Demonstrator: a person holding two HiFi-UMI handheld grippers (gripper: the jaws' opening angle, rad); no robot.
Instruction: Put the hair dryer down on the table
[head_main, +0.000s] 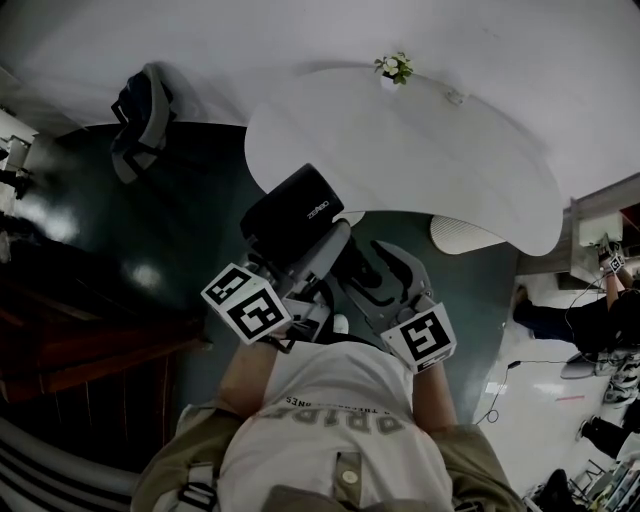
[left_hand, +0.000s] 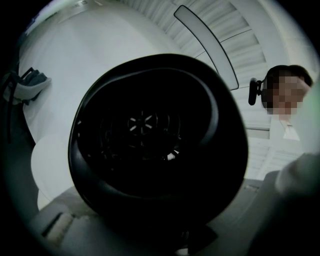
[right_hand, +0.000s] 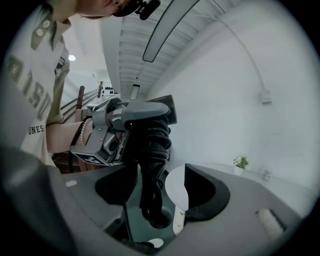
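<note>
White table (head_main: 430, 160) is lying ahead over a dark floor (head_main: 180, 220). The left gripper (head_main: 305, 270) is clamping the dryer (head_main: 292, 215) in the air at the near edge. The right gripper (right_hand: 165, 195) is holding its jaws apart around the hanging cord (right_hand: 152, 150), not pressing it. I judge the carry-in is under way. The next move is calling for a reach over the top, then lowering. Lettering on the dryer is showing too small to read.

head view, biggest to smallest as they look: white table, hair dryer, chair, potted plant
1. white table
2. hair dryer and chair look about alike; the hair dryer is much nearer the camera, so unranked
3. potted plant
</note>
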